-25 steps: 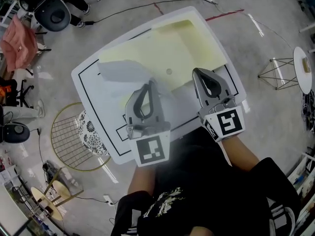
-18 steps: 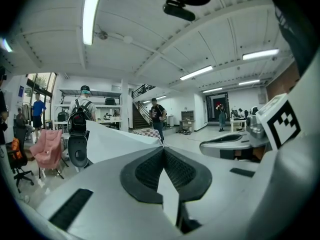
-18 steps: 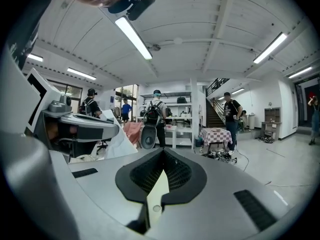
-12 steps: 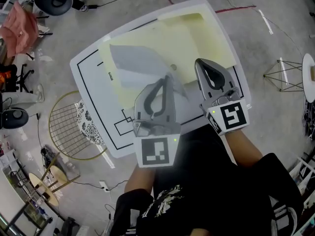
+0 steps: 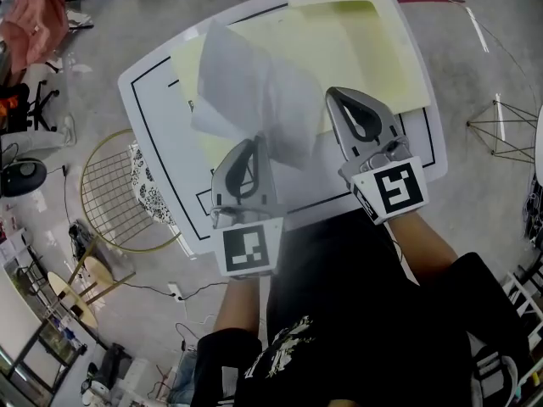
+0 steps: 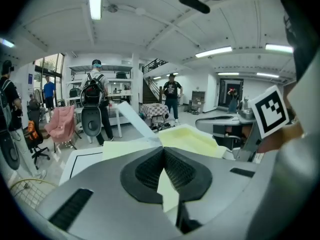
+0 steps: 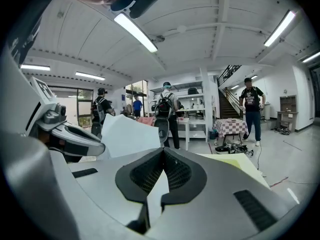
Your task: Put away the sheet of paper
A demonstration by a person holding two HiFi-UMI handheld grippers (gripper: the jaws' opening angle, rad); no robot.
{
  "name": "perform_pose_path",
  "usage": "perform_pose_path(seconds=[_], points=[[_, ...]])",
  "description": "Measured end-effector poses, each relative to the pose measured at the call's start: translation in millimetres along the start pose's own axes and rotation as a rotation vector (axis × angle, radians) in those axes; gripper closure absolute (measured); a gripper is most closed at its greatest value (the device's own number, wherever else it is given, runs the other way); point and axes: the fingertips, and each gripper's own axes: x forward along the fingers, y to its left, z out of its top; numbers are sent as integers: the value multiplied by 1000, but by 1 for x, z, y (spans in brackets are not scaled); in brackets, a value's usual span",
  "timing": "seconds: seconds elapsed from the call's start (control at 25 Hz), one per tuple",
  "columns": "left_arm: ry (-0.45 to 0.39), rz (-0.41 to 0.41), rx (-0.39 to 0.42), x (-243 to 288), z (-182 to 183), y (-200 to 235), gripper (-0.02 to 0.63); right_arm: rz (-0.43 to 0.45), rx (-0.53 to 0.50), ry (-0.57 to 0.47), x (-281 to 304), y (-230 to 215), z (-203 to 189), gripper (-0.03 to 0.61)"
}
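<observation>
A white sheet of paper (image 5: pixel 246 83) stands up from my left gripper (image 5: pixel 254 140), which is shut on its near edge. In the left gripper view the sheet (image 6: pixel 132 116) rises from the closed jaw tips (image 6: pixel 163 149). It hangs over an open pale-yellow folder (image 5: pixel 365 49) lying on the white table (image 5: pixel 161 100). My right gripper (image 5: pixel 333 91) is over the folder's near edge, just right of the sheet, with its jaws together (image 7: pixel 162 149). In the right gripper view the paper (image 7: pixel 127 134) shows at the left. Whether the right tips touch it cannot be told.
A round gold wire stool (image 5: pixel 119 202) stands beside the table's left edge. A thin wire-frame stand (image 5: pixel 501 130) is on the floor to the right. A chair with a pink cloth (image 5: pixel 34 24) is at far left. People (image 6: pixel 95 104) stand farther back in the room.
The sheet has swung from lying low over the table to standing tall over the folder. The left gripper has drawn left and toward me. The right gripper has shifted slightly.
</observation>
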Motion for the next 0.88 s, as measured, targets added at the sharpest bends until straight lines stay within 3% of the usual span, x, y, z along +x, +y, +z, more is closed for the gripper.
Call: perform_pose_path(seconds=[0.36, 0.76, 0.88], points=[[221, 69, 65, 1, -62, 58, 612, 38, 2, 54, 10, 5, -26, 586], [342, 106, 183, 23, -70, 86, 612, 44, 35, 117, 21, 7, -54, 586], [397, 119, 270, 33, -72, 95, 612, 26, 56, 133, 22, -1, -58, 586]])
